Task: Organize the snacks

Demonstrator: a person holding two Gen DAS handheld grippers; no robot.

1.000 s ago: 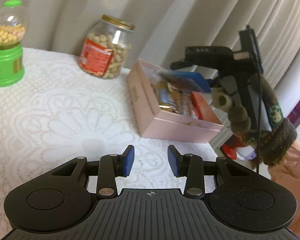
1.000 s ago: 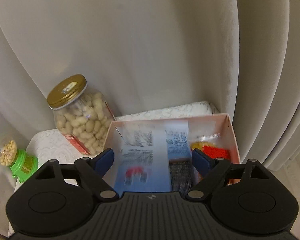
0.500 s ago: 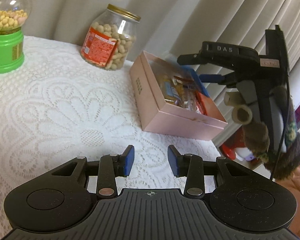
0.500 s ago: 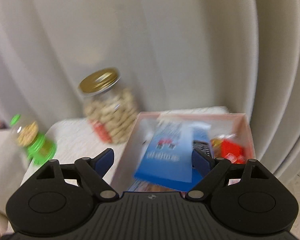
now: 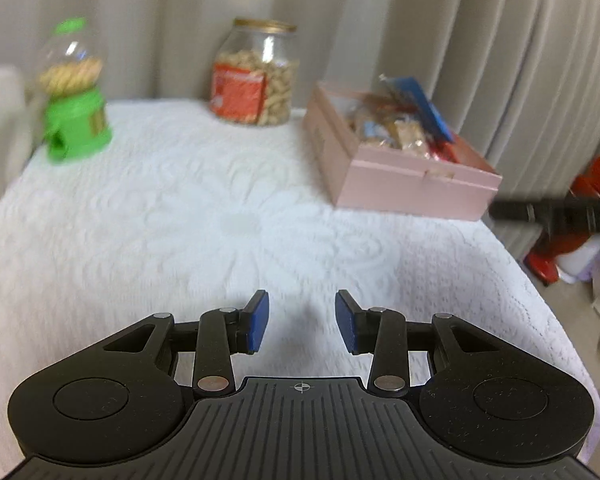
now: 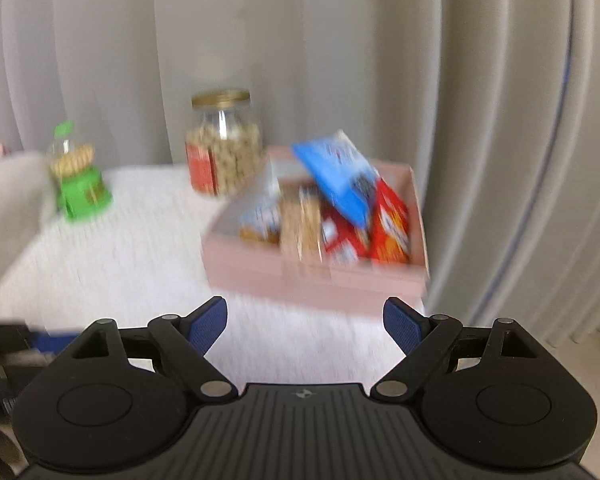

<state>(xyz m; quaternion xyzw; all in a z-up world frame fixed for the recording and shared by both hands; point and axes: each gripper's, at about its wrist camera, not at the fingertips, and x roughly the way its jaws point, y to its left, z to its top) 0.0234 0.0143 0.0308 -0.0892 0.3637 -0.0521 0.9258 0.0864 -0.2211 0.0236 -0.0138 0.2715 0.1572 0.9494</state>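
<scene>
The pink rectangular cardboard box [image 6: 316,276] of wrapped snacks sits at the lace-covered tabletop's [image 5: 204,216] far right corner; both the left tongs [image 5: 302,322] and right tongs [image 6: 305,322] hover spread, empty.

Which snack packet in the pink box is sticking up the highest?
The blue packet. It leans tilted on top of the others, poking above the pink box, while the red packets sit lower inside.

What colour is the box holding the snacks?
Pale pink box; the left wrist view shows it best.
</scene>
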